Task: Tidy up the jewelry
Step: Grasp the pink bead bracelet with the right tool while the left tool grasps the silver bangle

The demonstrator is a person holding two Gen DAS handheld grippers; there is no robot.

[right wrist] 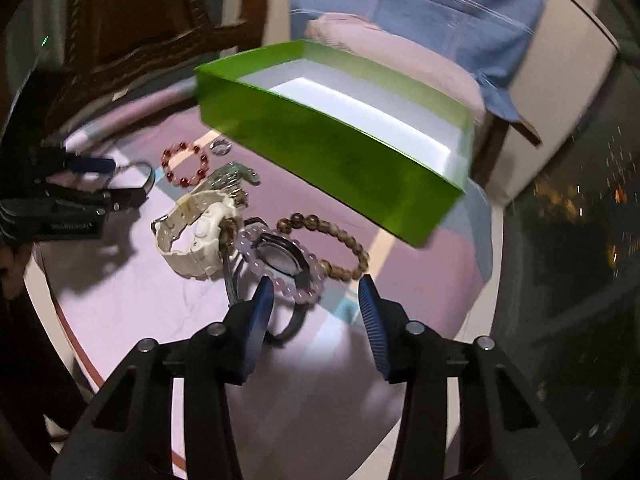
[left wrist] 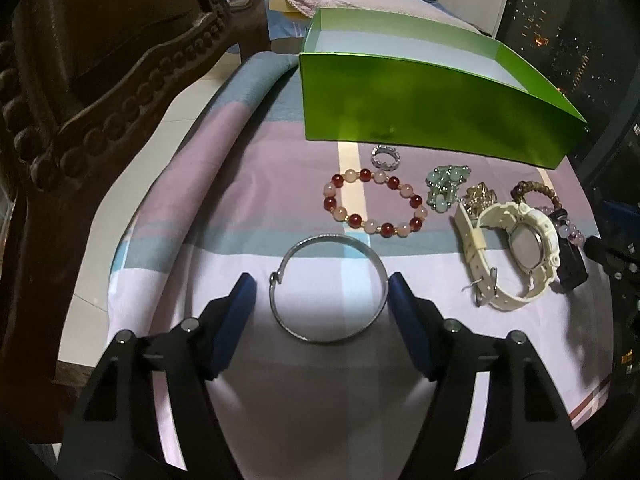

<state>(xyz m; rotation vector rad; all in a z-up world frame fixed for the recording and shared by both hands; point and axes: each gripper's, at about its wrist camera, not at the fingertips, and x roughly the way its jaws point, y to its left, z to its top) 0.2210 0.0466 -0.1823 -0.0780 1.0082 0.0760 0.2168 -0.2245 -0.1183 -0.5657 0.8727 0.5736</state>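
**Ready to grab the bangle**

My left gripper [left wrist: 322, 300] is spread wide around the bangle [left wrist: 330, 288], so I can pinch it. My right gripper [right wrist: 316, 308] is spread too, holding nothing, near the watches [right wrist: 280, 258]. Farther back waits the empty box [left wrist: 420, 116].

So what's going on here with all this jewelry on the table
A person is sorting jewelry with handheld tongs. The left tongs are open around a silver bangle lying on the striped cloth, not yet closed on it. The right tongs are open just short of a purple bead bracelet draped over a dark watch. A white watch, a red and pink bead bracelet and a ring lie nearby. What shows of the inside of the green box is bare.
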